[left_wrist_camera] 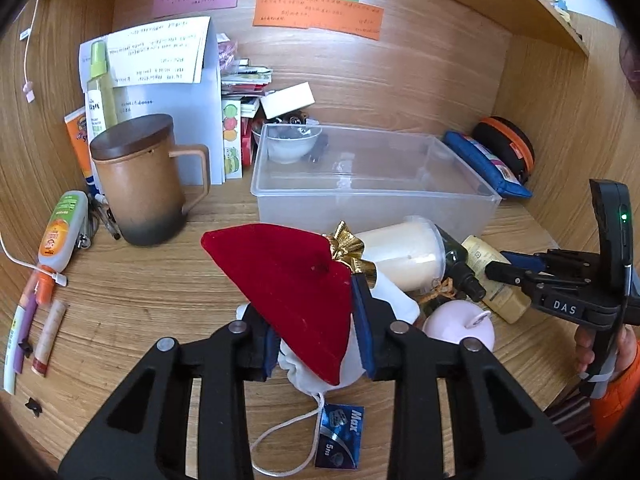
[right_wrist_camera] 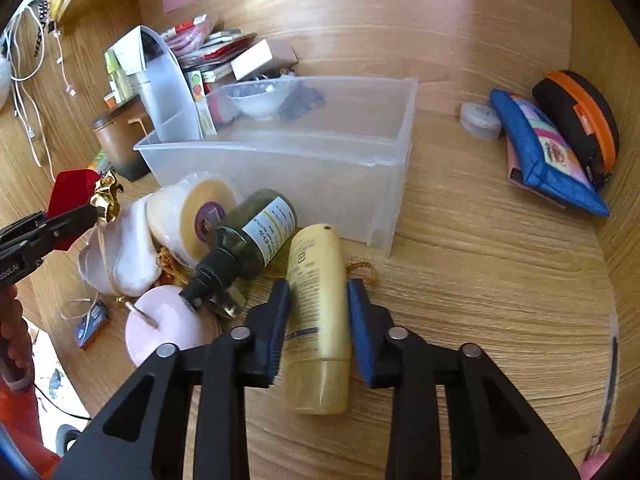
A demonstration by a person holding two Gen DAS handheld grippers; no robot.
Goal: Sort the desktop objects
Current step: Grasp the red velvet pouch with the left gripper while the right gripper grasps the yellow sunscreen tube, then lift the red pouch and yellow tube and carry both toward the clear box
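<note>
My left gripper (left_wrist_camera: 316, 316) is shut on a red velvet pouch (left_wrist_camera: 292, 284) with a gold bow, held above a white drawstring pouch (left_wrist_camera: 312, 364); it also shows in the right wrist view (right_wrist_camera: 72, 192). My right gripper (right_wrist_camera: 318, 296) straddles a gold lotion tube (right_wrist_camera: 318, 320) lying on the desk, its pads close beside the tube; I cannot tell if they touch. Beside it lie a dark green pump bottle (right_wrist_camera: 248, 240), a cream jar (right_wrist_camera: 192, 216) and a pink round object (right_wrist_camera: 160, 328). A clear plastic bin (right_wrist_camera: 304, 160) stands behind them.
A brown lidded mug (left_wrist_camera: 140, 184), tubes and pens (left_wrist_camera: 48, 300) sit at the left. A blue pouch (right_wrist_camera: 544, 156) and a black-orange case (right_wrist_camera: 580, 120) lean at the right wall. Papers and boxes (left_wrist_camera: 168, 92) stand behind the bin. A battery pack (left_wrist_camera: 340, 436) lies near me.
</note>
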